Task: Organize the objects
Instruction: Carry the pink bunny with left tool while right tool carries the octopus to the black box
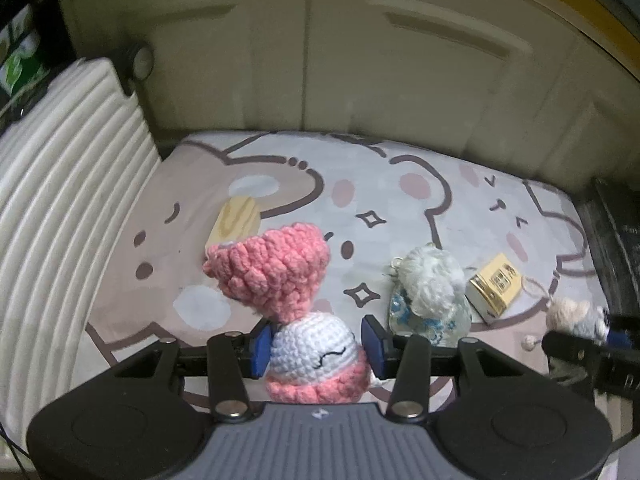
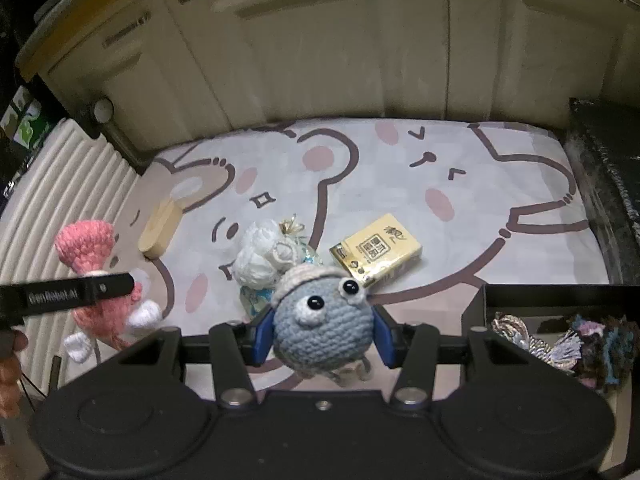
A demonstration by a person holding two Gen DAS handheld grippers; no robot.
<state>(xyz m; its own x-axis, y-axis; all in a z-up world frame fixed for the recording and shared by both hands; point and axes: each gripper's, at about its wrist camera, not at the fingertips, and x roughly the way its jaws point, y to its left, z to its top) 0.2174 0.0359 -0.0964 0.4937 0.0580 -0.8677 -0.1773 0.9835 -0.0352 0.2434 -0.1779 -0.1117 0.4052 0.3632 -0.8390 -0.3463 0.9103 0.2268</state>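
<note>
My left gripper (image 1: 318, 346) is shut on a pink and white crochet doll (image 1: 308, 344) with a big pink hat, held above the cartoon bear mat (image 1: 400, 208); the doll also shows in the right wrist view (image 2: 100, 280). My right gripper (image 2: 324, 336) is shut on a blue-grey crochet doll (image 2: 324, 320) with bulging eyes, also seen in the left wrist view (image 1: 576, 316). On the mat lie a wooden block (image 1: 234, 222), a white fluffy ball on a blue-patterned pouch (image 1: 432, 292) and a yellow tissue pack (image 2: 376, 254).
A black box (image 2: 560, 300) at the right holds several yarn and tassel items (image 2: 580, 344). A ribbed white panel (image 1: 60, 200) lies left of the mat. Cream cabinet doors (image 1: 360, 60) stand behind. A dark ledge (image 2: 608, 168) borders the mat's right side.
</note>
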